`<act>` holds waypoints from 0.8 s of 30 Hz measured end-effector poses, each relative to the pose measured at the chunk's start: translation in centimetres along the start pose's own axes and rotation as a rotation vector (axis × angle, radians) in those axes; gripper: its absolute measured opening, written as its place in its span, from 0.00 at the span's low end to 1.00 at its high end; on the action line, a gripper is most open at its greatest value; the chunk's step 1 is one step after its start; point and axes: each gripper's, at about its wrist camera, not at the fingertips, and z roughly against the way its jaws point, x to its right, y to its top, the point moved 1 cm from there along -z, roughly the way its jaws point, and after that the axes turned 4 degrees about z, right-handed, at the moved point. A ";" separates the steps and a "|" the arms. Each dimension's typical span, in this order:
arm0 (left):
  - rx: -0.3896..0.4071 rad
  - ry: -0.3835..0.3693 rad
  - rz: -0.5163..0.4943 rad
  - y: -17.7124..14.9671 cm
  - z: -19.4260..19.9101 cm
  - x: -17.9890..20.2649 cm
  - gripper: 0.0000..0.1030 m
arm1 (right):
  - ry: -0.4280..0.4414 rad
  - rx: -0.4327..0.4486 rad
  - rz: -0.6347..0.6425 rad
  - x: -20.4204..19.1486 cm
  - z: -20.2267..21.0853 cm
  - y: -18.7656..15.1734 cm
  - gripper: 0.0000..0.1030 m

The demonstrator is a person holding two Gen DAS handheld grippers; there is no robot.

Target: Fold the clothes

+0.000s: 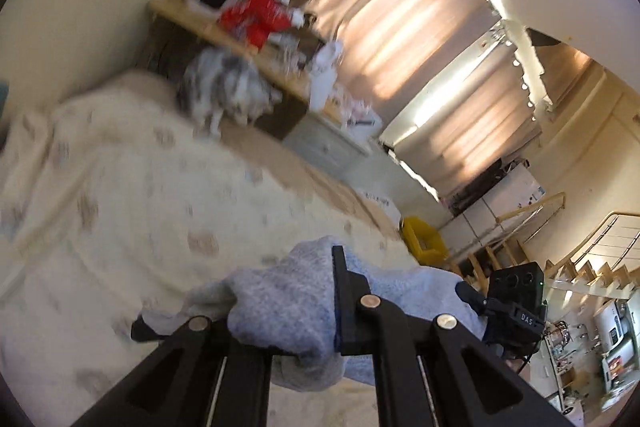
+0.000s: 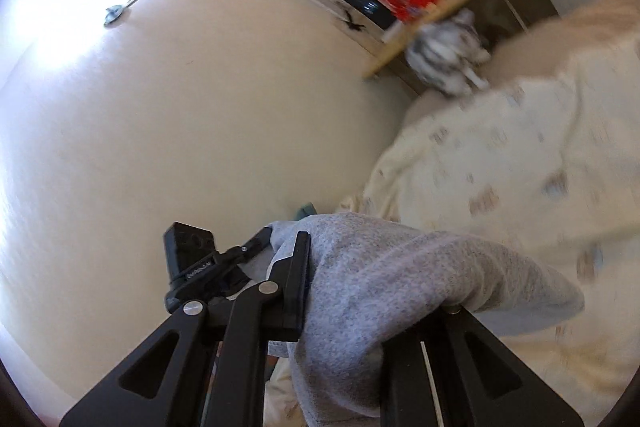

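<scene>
One pale grey-blue fleece garment point(image 1: 288, 303) at six o'clock, two black grippers, left gripper point(image 1: 280, 307) and right gripper point(image 2: 320, 291), each clamped narrowly on it, one cream patterned bedspread point(image 1: 140, 187) beneath

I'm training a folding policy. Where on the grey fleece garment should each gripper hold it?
Pinch the grey fleece garment at two spread points along one edge, from above, as the left gripper and right gripper do: it is limp and hangs from there.

left gripper point(image 1: 280, 307): black plastic fingers, round silver and brass screws | right gripper point(image 2: 340, 287): was black too, silver screws, small black camera box with white letters
</scene>
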 end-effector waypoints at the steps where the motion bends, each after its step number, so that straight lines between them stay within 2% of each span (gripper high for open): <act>1: 0.009 0.011 -0.014 0.6 0.5 -0.1 0.07 | 0.006 -0.001 0.018 -0.6 -0.6 0.7 0.11; 4: 0.021 0.055 -0.049 1.7 1.8 -0.9 0.07 | 0.041 -0.013 0.030 -1.3 -2.5 0.7 0.11; 7: -0.007 0.105 -0.008 -0.2 2.7 -4.4 0.07 | 0.075 -0.057 -0.030 0.2 -4.8 -3.0 0.11; 9: -0.009 0.123 0.053 -3.5 3.9 -7.7 0.07 | 0.098 -0.116 -0.039 1.3 -6.2 -7.5 0.11; 10: -0.009 0.129 0.093 -5.5 4.4 -9.4 0.07 | 0.100 -0.148 -0.082 2.4 -6.7 -10.4 0.11; 12: -0.068 0.222 0.163 -11.0 4.9 -13.8 0.07 | 0.098 -0.210 -0.194 4.9 -7.8 -16.5 0.11; 15: -0.175 0.349 0.287 -18.9 5.3 -20.1 0.07 | 0.034 -0.357 -0.372 9.6 -9.7 -28.3 0.11; 18: -0.280 0.460 0.348 -25.7 6.1 -24.2 0.08 | 0.025 -0.436 -0.515 12.6 -9.8 -36.2 0.12; 20: -0.283 0.461 0.376 -27.5 7.0 -24.9 0.09 | 0.033 -0.424 -0.597 13.7 -8.8 -38.8 0.13; 21: -0.281 0.456 0.390 -28.2 7.5 -25.1 0.11 | 0.031 -0.424 -0.615 13.9 -8.3 -39.4 0.16; 24: -0.278 0.464 0.416 -29.0 8.5 -25.7 0.20 | 0.009 -0.444 -0.618 13.9 -7.3 -40.4 0.17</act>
